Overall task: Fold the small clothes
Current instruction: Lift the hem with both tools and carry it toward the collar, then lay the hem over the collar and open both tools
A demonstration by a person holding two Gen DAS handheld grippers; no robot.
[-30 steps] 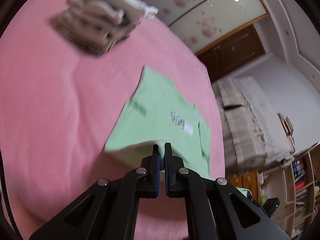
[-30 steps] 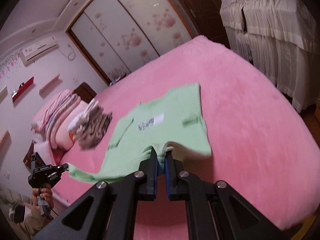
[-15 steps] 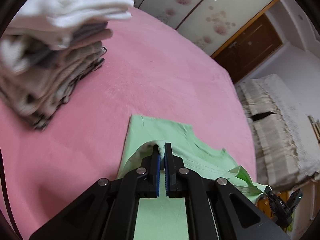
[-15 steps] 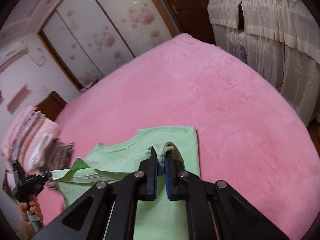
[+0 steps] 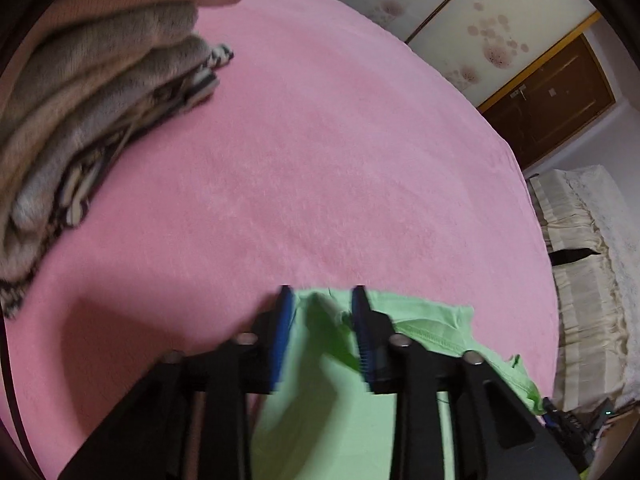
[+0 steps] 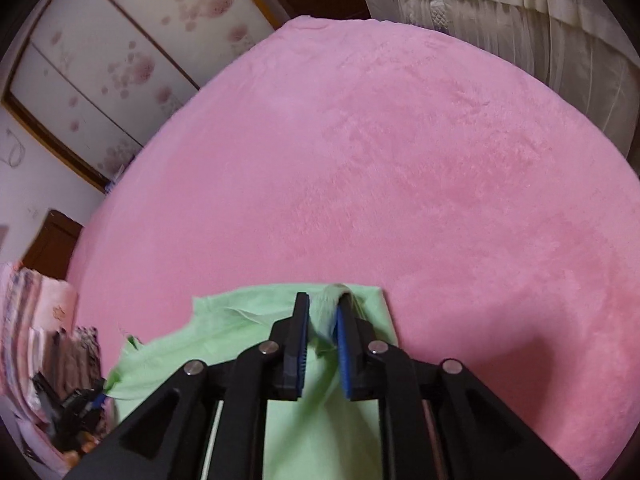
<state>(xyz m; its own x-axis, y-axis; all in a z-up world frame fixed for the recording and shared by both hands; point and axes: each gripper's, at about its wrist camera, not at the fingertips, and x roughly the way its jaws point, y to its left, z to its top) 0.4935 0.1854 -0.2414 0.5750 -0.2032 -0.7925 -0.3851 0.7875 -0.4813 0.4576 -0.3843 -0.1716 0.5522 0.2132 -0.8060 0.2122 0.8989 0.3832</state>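
A light green shirt (image 5: pixel 424 320) lies folded on the pink bed (image 5: pixel 320 180), its far edge right at my fingertips. My left gripper (image 5: pixel 321 294) hovers over that edge with its jaws opening. A loose ridge of green cloth sits between the blue pads without being pressed. In the right wrist view the same shirt (image 6: pixel 240 320) shows, and my right gripper (image 6: pixel 323 300) has its jaws opening a little. A small bunch of cloth stands between them, leaning on the right pad. Both grippers point steeply down at the bed.
A stack of folded grey, beige and striped clothes (image 5: pixel 80 100) lies on the bed to the left. Pink bed surface (image 6: pixel 400 180) stretches ahead. Sliding wardrobe doors (image 6: pixel 120 60) and cream drapes (image 6: pixel 520 20) stand beyond the bed.
Both grippers carried the shirt's near edge forward over itself and down onto the bed. Their jaws, shut on the cloth before, now stand apart.
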